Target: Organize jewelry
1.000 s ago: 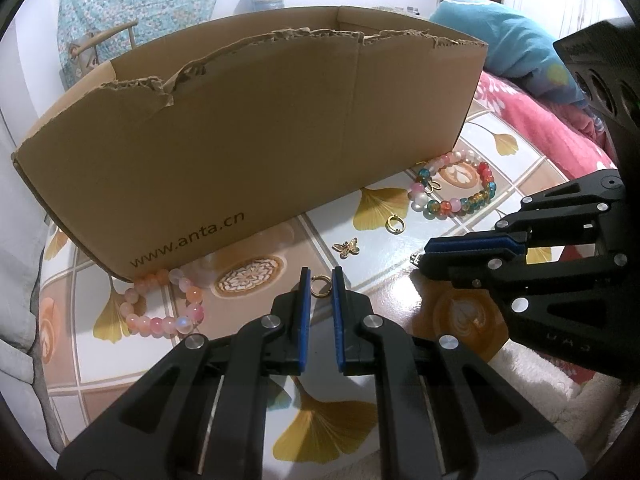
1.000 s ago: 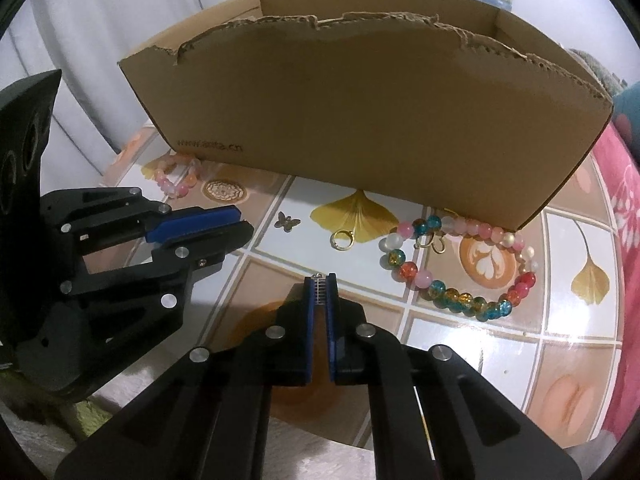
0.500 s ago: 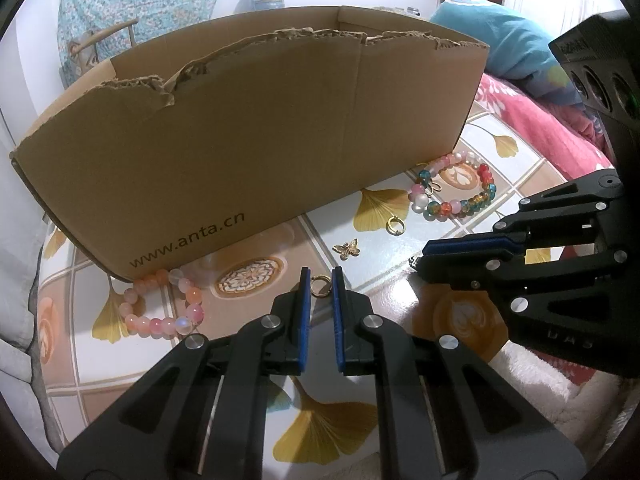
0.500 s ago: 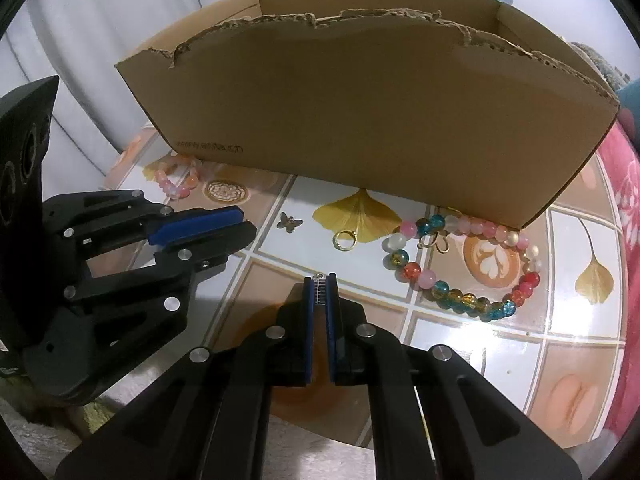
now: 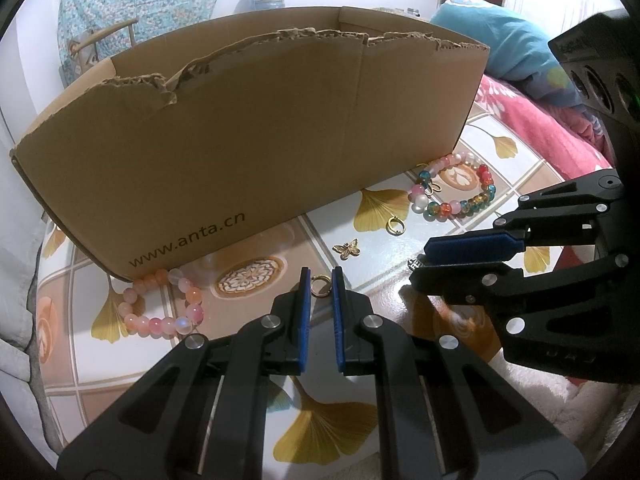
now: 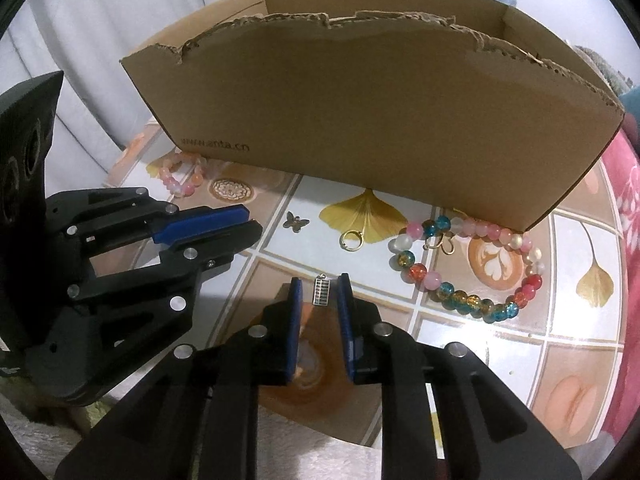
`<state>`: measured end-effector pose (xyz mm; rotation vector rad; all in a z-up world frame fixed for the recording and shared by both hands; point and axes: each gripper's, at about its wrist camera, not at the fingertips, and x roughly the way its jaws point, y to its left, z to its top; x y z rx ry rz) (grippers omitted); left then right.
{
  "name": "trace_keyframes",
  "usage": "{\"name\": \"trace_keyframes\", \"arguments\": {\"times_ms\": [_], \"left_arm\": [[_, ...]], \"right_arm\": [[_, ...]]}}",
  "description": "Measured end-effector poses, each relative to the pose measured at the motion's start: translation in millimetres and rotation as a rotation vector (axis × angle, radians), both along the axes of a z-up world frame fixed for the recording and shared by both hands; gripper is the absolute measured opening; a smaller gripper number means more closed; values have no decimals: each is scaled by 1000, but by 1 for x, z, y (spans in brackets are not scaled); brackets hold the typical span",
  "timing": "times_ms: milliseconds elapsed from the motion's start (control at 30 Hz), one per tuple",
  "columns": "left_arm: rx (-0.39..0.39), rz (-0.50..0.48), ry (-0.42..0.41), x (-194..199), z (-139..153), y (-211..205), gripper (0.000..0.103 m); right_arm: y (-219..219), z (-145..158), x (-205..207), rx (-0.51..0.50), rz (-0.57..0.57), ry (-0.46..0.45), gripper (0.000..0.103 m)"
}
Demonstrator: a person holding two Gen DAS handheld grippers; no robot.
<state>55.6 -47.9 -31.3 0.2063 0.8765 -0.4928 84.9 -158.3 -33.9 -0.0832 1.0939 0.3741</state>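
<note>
The cardboard box (image 5: 256, 136) stands across the back of my worktop (image 6: 460, 328), and I place everything else by it. Against its front wall, toward its right end, lies the multicoloured bead bracelet (image 6: 460, 296); at its left corner lies the pink bead bracelet (image 5: 160, 308). Both are light, loose and rolling, best pinched across the string between beads.

In front of the box's middle lie a butterfly charm (image 5: 347, 248) and a gold ring (image 5: 395, 225), flat and slippery on the glossy surface.

My left claw (image 5: 319, 284) is clamped on a small gold hoop (image 5: 321, 283), nearer me than the box's printed front. It is thin, hard and light, and I judge it could twist out of a pinch taken across its rim.

My right claw (image 6: 318, 296) is opening, and a tiny silver abacus charm (image 6: 322, 291) stands between its pads, clear of both. It is stiff, very light and apt to skid, so its long flat sides are where I would take it.
</note>
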Motion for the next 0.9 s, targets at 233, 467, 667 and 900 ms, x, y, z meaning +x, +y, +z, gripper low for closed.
{"name": "trace_keyframes", "arguments": {"times_ms": [233, 467, 667, 900], "left_arm": [[-1, 0, 0, 0, 0, 0, 9], [-3, 1, -1, 0, 0, 0, 9], [-2, 2, -2, 0, 0, 0, 9], [-8, 0, -12, 0, 0, 1, 9]], "right_arm": [[10, -1, -5, -63, 23, -37, 18], [14, -2, -6, -66, 32, -31, 12], [10, -2, -4, -24, 15, -9, 6], [1, -2, -4, 39, -14, -3, 5]]}}
